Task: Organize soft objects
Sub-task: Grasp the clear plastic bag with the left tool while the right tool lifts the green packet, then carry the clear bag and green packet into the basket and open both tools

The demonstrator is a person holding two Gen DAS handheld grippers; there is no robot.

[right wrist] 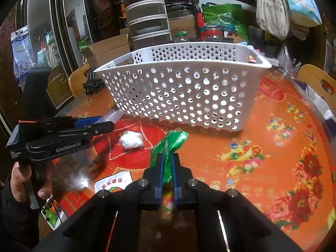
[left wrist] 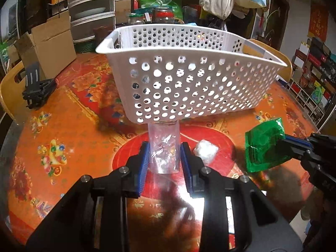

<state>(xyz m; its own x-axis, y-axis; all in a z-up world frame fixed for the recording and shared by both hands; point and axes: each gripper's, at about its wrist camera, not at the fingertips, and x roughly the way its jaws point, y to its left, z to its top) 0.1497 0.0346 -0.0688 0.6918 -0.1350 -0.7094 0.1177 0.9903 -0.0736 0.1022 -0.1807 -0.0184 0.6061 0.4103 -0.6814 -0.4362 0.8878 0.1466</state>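
Observation:
A white perforated basket (left wrist: 189, 84) stands on the round table (left wrist: 63, 126); it also shows in the right wrist view (right wrist: 184, 92). My left gripper (left wrist: 164, 155) is shut on a clear plastic bag (left wrist: 164, 147) just in front of the basket. It appears from the side in the right wrist view (right wrist: 105, 124). My right gripper (right wrist: 167, 168) is shut on a green foil packet (right wrist: 170, 145), held above the table right of the left gripper; the packet shows in the left wrist view (left wrist: 265, 145). A small white wrapped bundle (left wrist: 205, 151) lies on the table between them (right wrist: 131, 139).
A cardboard box (left wrist: 48, 44), stacked containers (left wrist: 92, 10), jars and bags crowd the table's far side. A spare black gripper (left wrist: 37, 90) lies at the left. A white printed packet (right wrist: 113, 181) lies near the front. Wooden chairs (right wrist: 317, 82) flank the table.

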